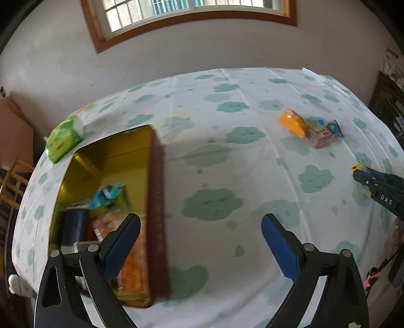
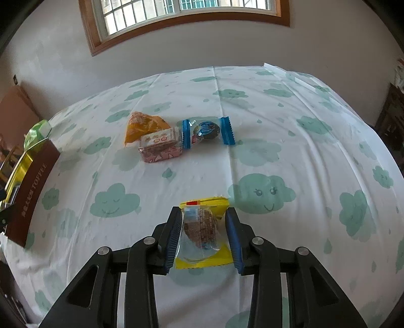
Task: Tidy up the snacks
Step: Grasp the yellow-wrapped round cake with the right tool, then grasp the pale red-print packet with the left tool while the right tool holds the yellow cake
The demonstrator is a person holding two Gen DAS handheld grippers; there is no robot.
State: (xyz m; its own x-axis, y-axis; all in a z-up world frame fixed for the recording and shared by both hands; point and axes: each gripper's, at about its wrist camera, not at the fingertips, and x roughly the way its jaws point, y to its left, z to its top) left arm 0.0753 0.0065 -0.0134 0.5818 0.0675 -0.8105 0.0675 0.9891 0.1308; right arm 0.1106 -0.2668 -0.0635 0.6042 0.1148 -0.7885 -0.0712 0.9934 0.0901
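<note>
"TOFFEE" in pale capitals runs along the brown tin's (image 2: 30,191) side; "DAS" marks the right gripper (image 1: 386,199).

Wood-framed window (image 2: 186,15), pale wall (image 2: 315,45), cloud-print tablecloth (image 2: 290,121)

Home room: wood-framed window (image 2: 186,15), cloud-print tablecloth (image 2: 252,161) over table, wooden chair (image 1: 12,181).

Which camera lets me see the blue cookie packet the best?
The right wrist view. There the blue cookie packet lies in plain sight on the tablecloth, its dark round cookie visible through the wrapper. In the left wrist view the packet is small, blurred and partly hidden behind the pink snack box.
</note>
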